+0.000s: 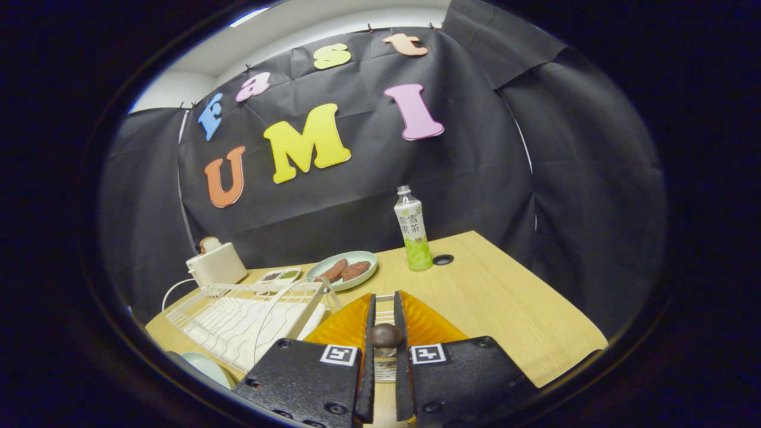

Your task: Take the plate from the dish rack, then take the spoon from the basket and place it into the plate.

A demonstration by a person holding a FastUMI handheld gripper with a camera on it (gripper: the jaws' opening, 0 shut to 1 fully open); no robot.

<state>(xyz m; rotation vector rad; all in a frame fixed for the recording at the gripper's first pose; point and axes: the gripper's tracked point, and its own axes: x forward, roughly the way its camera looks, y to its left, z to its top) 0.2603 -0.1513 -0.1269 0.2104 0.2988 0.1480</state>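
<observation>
Wooden table (505, 297); spoon (385, 336) clamped in hand-held gripper (385, 303).

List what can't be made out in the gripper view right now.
- Spoon: its dark rounded end sits between the tool fingers; the rest is hidden by them.
- Pale plate beside the dish rack: cut off by the tool body.
- Small tray by the toaster: contents too small.
- Bottle label: too small.

My light wooden table (505, 303) carried a white dish rack (250, 312) at ten o'clock, a toaster (217, 264), a plate of food (348, 269) and a bottle (413, 229) at twelve.
</observation>
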